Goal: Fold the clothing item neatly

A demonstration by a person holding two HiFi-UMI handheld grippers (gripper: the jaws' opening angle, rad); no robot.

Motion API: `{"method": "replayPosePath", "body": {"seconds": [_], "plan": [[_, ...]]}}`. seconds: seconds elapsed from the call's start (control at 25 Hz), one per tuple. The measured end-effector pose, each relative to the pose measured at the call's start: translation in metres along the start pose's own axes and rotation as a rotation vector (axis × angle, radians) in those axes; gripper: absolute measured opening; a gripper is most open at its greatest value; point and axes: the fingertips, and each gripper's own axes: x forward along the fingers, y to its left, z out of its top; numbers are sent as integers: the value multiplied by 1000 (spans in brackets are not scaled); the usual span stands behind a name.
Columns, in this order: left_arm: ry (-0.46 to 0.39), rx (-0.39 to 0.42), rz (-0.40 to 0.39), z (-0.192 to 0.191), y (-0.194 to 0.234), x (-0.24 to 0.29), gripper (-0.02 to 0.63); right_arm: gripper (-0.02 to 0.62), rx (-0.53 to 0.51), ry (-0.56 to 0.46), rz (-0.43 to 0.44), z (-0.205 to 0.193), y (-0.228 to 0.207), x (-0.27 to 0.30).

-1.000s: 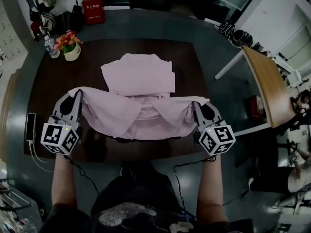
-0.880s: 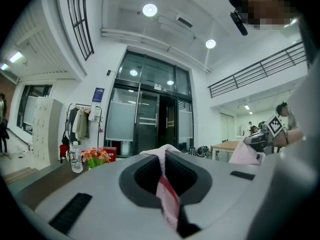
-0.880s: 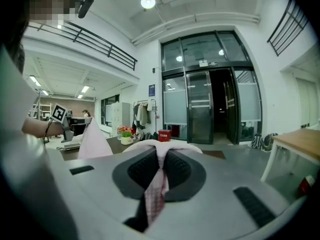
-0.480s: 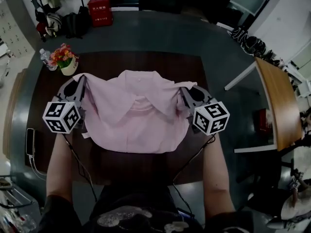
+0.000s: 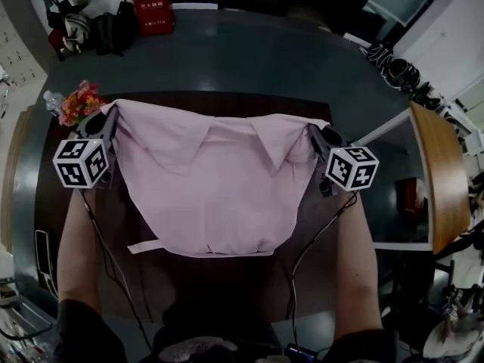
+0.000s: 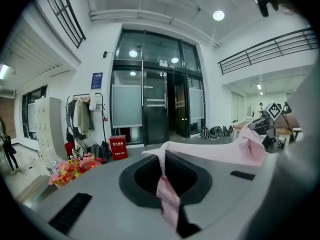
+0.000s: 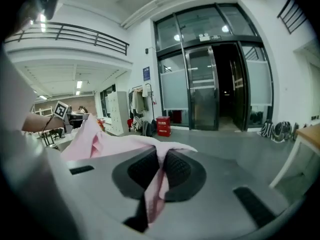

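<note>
Shirt (image 5: 219, 195) in left gripper (image 6: 162, 169): jaws pinched tight on a pink fold that runs up between them; this corner sits at 10 o'clock in the head view.
Right gripper (image 7: 161, 171): jaws closed the same way on a narrow strip of the cloth; this corner sits at 2 o'clock.
Span between grippers: top edge pulled nearly straight from 10 to 2 o'clock, with the collar flaps sagging near 12.
Hang: body droops toward 6 o'clock over the dark table (image 5: 333, 225); a loose strip pokes out at 7; whether the hem touches the top I cannot tell.
Surroundings: flowers (image 5: 76, 103) just beside the left gripper at 9 o'clock; phone (image 5: 43, 252) at 8.
Risk, grip: both holds are on thin edges, so a hard outward pull could slip a corner free.
Risk, lay: lowering one side first would likely bunch the collar and skew the fold.
Risk, flowers: an outward swing of the left gripper could knock them.
</note>
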Motion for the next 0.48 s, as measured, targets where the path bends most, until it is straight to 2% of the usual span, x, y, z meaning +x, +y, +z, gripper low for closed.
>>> {"method": "replayPosePath", "body": {"seconds": [0.2, 0.36, 0.48], "plan": [[165, -38, 21, -72, 24, 70, 15, 8, 51, 129, -55, -49, -28, 78], [247, -70, 30, -109, 39, 106, 15, 8, 89, 194, -82, -81, -46, 123], [310, -32, 3, -130, 34, 122, 16, 9, 94, 281, -68, -110, -49, 141]]}}
